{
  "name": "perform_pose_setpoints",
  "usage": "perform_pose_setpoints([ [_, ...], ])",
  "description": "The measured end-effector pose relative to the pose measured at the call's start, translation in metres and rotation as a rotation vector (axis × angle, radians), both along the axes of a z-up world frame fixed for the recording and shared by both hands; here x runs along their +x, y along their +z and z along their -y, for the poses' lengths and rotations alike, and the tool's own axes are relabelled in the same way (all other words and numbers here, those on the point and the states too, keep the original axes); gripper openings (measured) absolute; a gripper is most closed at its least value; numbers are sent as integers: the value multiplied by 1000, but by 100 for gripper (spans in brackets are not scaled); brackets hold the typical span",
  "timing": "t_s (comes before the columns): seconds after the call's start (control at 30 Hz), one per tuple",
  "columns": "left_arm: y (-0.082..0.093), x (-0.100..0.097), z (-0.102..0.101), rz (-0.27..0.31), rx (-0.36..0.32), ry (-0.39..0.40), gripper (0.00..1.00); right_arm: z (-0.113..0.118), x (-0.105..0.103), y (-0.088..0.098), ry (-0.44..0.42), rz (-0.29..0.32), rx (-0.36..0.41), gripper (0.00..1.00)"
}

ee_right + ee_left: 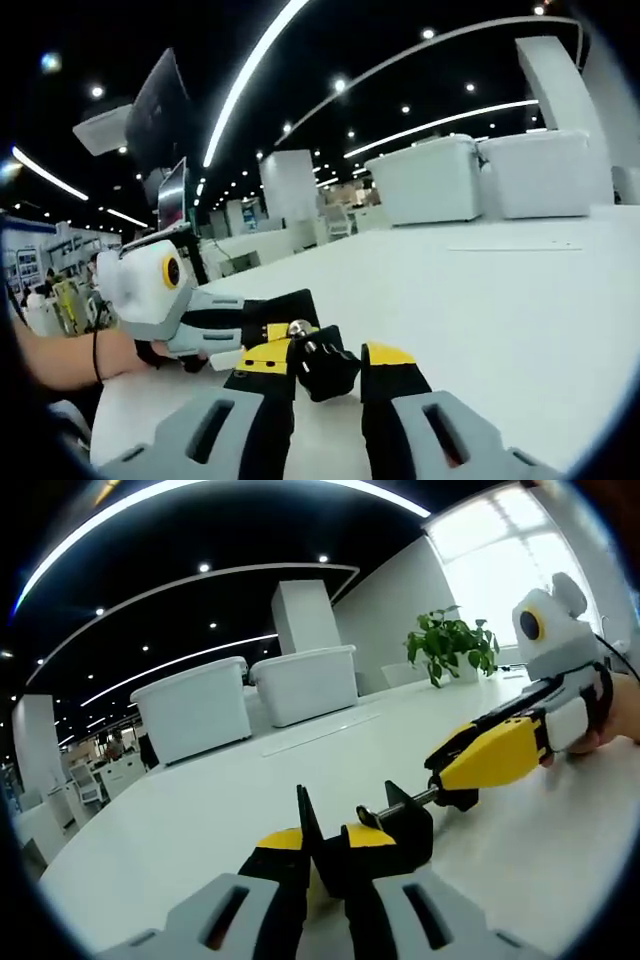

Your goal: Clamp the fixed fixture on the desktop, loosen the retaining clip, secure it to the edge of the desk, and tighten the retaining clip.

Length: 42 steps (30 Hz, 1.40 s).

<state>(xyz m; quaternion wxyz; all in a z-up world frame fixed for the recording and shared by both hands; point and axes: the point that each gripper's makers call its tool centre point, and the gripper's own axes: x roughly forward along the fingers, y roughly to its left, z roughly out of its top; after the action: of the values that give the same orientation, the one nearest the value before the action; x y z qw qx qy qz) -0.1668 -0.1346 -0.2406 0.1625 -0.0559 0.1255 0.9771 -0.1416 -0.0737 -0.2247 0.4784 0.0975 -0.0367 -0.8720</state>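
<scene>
Black clamp [385, 830], both hand-held grippers closed.

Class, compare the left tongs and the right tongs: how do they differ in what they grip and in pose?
The left tongs grip the black frame of the clamp; the right tongs hold its screw knob. In the left gripper view, the left tongs rise from below; the right tongs reach in from the right. Both have yellow-and-black tips.
</scene>
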Motion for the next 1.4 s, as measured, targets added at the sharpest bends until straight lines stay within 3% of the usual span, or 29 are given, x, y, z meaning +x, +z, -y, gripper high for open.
perform_pose_setpoints([
  [0.1,0,0,0,0,0,0,12,3,6,3,12,-163,74,24],
  [0.17,0,0,0,0,0,3,12,7,14,5,23,-368,182,24],
  [0.2,0,0,1,1,0,6,12,9,19,4,16,-433,237,24],
  [0.27,0,0,1,0,-1,7,12,10,22,3,19,-500,287,24],
  [0.47,0,0,1,0,0,6,12,10,20,4,2,-422,232,25],
  [0.63,0,1,1,0,0,5,12,2,13,7,-10,-231,95,34],
  [0.83,0,1,1,1,1,4,12,-12,2,20,-21,9,-137,30],
  [0.93,0,1,1,0,0,4,12,-11,3,16,16,88,-160,30],
  [1.1,0,1,1,0,0,3,12,-5,6,8,47,76,-104,29],
  [1.33,0,1,0,0,-2,2,12,-4,-6,2,29,143,-102,21],
  [1.4,0,-1,1,0,-2,1,12,-3,-4,1,40,135,-91,19],
])
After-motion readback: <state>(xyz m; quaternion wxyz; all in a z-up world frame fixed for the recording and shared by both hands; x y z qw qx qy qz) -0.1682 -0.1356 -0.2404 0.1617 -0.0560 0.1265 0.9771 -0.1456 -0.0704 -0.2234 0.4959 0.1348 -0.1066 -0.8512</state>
